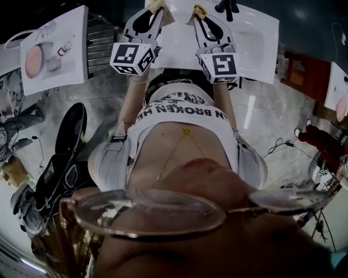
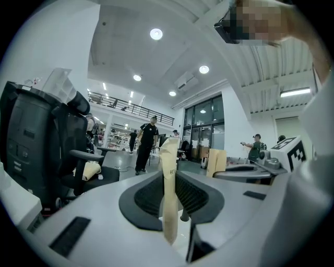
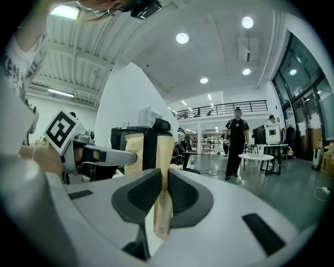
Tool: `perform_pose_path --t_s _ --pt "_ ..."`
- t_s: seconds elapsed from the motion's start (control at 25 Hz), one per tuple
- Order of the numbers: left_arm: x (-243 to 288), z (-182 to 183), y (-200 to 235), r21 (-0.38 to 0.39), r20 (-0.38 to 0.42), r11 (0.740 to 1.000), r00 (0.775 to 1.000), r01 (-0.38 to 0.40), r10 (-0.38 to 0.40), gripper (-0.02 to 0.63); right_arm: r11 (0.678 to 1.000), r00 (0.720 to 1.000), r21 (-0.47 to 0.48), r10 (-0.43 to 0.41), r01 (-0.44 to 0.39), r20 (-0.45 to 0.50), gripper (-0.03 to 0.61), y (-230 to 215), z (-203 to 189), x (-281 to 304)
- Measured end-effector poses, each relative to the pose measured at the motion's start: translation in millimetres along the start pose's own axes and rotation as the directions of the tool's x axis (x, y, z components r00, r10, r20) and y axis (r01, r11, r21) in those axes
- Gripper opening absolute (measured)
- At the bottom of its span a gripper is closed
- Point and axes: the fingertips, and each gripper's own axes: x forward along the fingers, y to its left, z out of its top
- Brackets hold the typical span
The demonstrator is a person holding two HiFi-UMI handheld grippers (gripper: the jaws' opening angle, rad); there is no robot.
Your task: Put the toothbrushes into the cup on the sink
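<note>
In my head view the white sink [image 1: 255, 43] takes up the top of the frame, with a black faucet [image 1: 227, 6] at the upper edge. Both tools reach out level over the sink's near part, side by side and a little apart. The left gripper [image 2: 168, 180] has its jaws pinched on a slim, tan paper-wrapped toothbrush [image 2: 170, 156] that stands upright between the pads with its top poking above them, and the right gripper [image 3: 162, 180] pinches a second wrapped toothbrush [image 3: 163, 151] the same way, also upright between its pads.
</note>
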Motion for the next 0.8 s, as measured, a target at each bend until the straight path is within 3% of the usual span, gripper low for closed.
perform_pose_path --t_s 0.44,0.8 --pt "14.2 -4.4 80.6 0.032 -0.032 0.999 0.999 -0.002 0.003 0.074 0.992 0.992 0.008 -0.127 0.127 -0.020 0.054 -1.7 -4.8 23.3" --pt "69.2 -18.1 129.4 0.099 -0.041 0.995 0.999 0.029 -0.025 0.074 0.974 0.971 0.018 -0.222 0.224 -0.093 0.054 -18.4 -22.6 29.4"
